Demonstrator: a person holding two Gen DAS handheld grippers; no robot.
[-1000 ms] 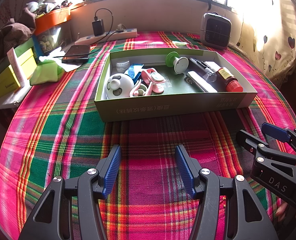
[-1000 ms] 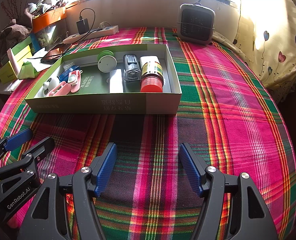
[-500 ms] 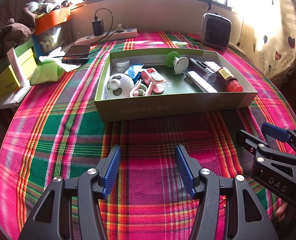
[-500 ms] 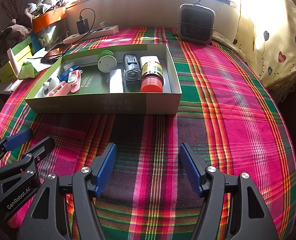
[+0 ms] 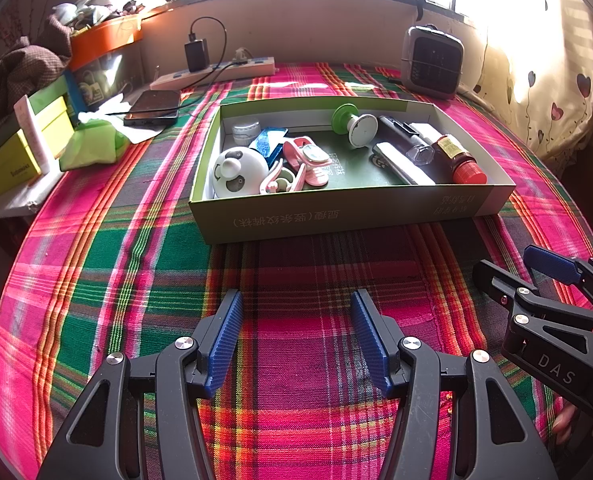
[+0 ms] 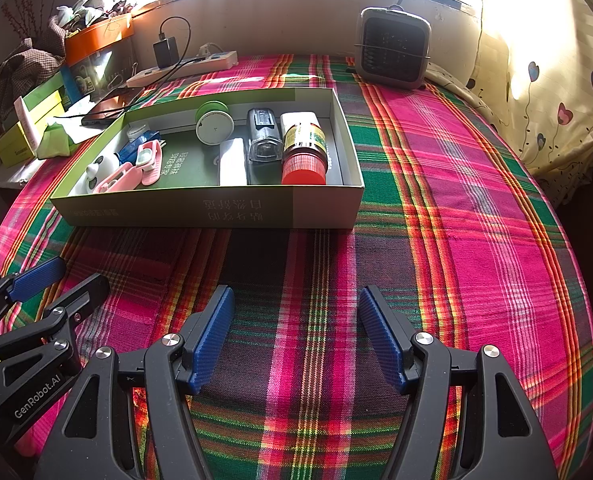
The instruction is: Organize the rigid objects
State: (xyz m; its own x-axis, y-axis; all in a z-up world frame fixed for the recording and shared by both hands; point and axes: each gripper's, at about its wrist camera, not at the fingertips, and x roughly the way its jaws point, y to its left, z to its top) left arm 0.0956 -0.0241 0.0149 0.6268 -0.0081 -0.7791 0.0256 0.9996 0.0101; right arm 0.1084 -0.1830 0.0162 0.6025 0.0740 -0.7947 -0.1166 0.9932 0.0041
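**Two empty grippers waiting short of a filled box**

Two grippers are hovering over the plaid-covered counter (image 5: 96, 264), and every rigid object in sight is already sitting inside the shallow green cardboard box (image 5: 336, 212), so the job is looking either nearly finished or not yet begun; the frames alone are not settling which. The left gripper (image 5: 294, 336) is holding its blue fingers (image 5: 224, 336) spread wide with only cloth between them, and the right gripper (image 6: 296, 332) is doing the same, well short of the box's near wall.

If sorting is going on, the next move is calling for a reach over that near wall and a descent onto one item without nudging its neighbours.

Inside the box, things are lying in two groups. Towards the right end, a brown bottle with a red cap (image 6: 304, 148) is lying on its side, touching a dark cylindrical device (image 6: 262, 140) and a flat white bar (image 6: 232, 166). A white disc on a green base (image 6: 213, 124) is sitting behind them. Towards the left end, a white panda-faced ball (image 5: 238, 170) is crowding against pink clip-like pieces (image 5: 308, 160), a blue packet (image 5: 270, 140) and a small white jar (image 5: 245, 130).
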